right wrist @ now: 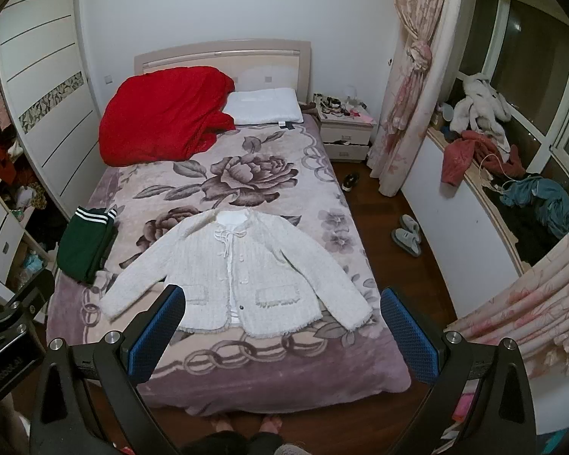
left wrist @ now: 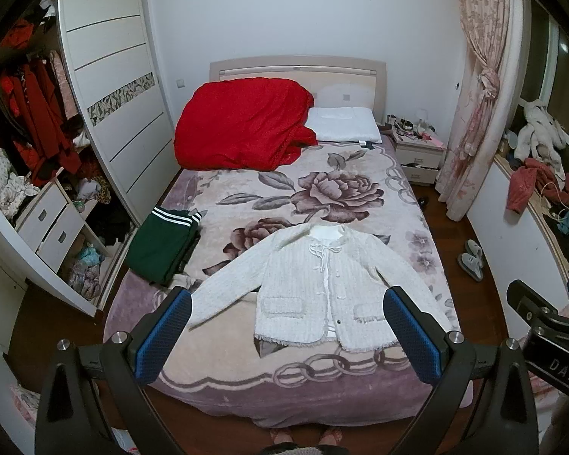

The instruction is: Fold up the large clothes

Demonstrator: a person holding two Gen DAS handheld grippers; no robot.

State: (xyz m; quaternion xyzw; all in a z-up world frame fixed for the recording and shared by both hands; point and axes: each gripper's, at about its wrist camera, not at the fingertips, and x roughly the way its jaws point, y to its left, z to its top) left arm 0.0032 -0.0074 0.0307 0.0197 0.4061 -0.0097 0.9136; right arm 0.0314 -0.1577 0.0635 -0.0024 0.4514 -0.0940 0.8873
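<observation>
Cardigan (left wrist: pixel 318 284), white and fringed, lies flat with sleeves spread on the floral bedspread (left wrist: pixel 322 189), low center of both frames. Left gripper (left wrist: pixel 288 337) and right gripper (right wrist: pixel 282 335) hang above the bed's foot, jaws wide apart, holding nothing. Folded green trousers (left wrist: pixel 163 246) sit at center left.

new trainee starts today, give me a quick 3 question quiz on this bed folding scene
1. True or false: the white jacket lies spread flat on the bed with both sleeves out.
2. Which lies nearest the jacket's sleeve on the wardrobe side? A) red quilt B) folded green garment C) white pillow
3. Fill in: the left gripper and right gripper are both ____, holding nothing.

Key: 1 true; 2 B; 3 open
</observation>
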